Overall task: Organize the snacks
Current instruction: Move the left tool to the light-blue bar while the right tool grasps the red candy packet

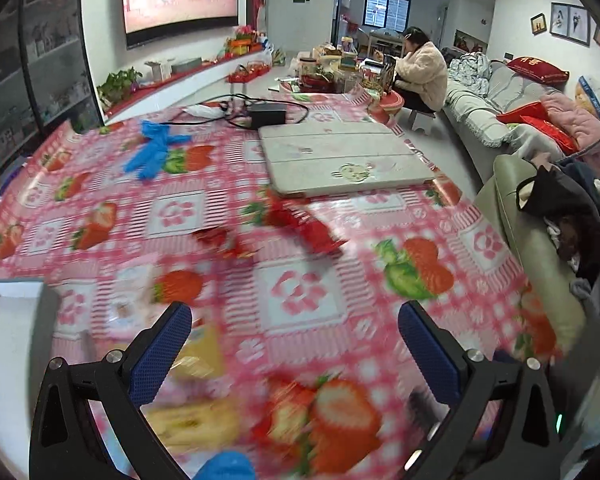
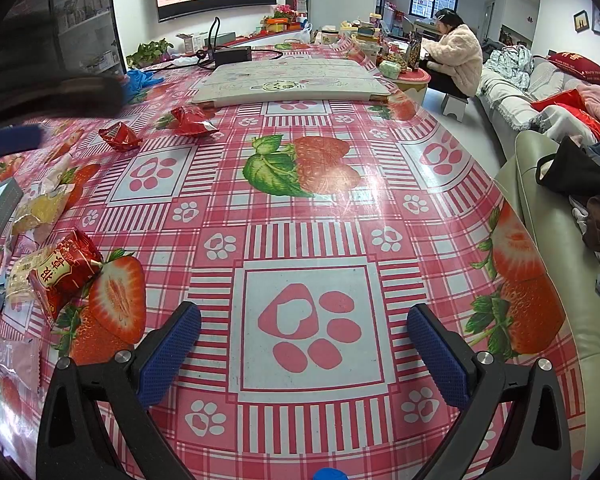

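Snack packets lie on a strawberry-print tablecloth (image 2: 308, 216). In the right wrist view, two red packets (image 2: 120, 137) (image 2: 191, 121) lie far left, a yellow packet (image 2: 44, 210) and a red-and-gold packet (image 2: 66, 272) lie at the left edge. My right gripper (image 2: 304, 350) is open and empty above bare cloth. In the blurred left wrist view, my left gripper (image 1: 296, 350) is open and empty over the cloth; yellow packets (image 1: 192, 424) lie under its left finger, red packets (image 1: 224, 242) (image 1: 312, 228) lie ahead. A white box (image 1: 8, 320) stands at the left.
A white folded board (image 1: 340, 160) lies mid-table, with blue gloves (image 1: 156, 148), a black adapter (image 1: 266, 114) and cables behind it. A pale-green chair (image 2: 560, 248) with dark clothes stands at the table's right edge. A person (image 1: 420, 68) sits at a far low table beside a sofa.
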Available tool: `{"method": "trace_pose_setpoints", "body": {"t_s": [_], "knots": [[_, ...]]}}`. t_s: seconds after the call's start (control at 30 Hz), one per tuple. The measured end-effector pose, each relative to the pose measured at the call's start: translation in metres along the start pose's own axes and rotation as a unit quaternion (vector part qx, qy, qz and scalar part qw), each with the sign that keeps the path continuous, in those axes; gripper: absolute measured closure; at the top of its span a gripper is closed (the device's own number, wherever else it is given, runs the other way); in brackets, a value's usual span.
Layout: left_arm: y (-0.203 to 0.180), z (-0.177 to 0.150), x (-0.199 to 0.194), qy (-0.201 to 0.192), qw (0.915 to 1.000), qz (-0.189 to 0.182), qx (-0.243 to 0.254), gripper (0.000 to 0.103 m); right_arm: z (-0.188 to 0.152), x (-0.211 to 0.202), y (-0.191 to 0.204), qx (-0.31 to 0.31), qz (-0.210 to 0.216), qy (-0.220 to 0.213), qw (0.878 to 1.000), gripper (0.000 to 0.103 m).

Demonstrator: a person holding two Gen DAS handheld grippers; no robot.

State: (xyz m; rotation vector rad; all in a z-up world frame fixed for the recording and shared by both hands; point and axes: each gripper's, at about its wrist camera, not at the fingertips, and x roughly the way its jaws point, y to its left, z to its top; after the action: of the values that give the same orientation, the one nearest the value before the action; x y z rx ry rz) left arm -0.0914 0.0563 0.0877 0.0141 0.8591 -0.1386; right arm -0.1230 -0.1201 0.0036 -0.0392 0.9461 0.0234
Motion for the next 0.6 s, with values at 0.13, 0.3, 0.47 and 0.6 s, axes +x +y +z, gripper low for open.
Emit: {"method": "trace_pose_setpoints", "body": {"t_s": [0.13, 0.3, 0.47, 0.6], "knots": [[0.060, -0.051, -0.018, 0.019, 0.9983, 0.056, 0.004, 0.000, 0.000, 0.000, 0.000, 0.000, 0.000, 0.000, 1.000, 0.000], [0.120, -0.098, -0.011, 0.078, 0.9932, 0.075, -0.044, 0.000, 0.000, 0.000, 0.000, 0.000, 0.000, 0.000, 1.000, 0.000], [0.118, -0.121, 0.002, 0.097, 0.9919, 0.071, -0.041, 0.000, 0.000, 0.000, 0.000, 0.000, 0.000, 0.000, 1.000, 0.000], [0.121, -0.126, -0.003, 0.086, 0.9935, 0.063, -0.040, 0.000, 0.003, 0.000, 0.002, 0.000, -0.002, 0.020, 1.000, 0.000]]}}
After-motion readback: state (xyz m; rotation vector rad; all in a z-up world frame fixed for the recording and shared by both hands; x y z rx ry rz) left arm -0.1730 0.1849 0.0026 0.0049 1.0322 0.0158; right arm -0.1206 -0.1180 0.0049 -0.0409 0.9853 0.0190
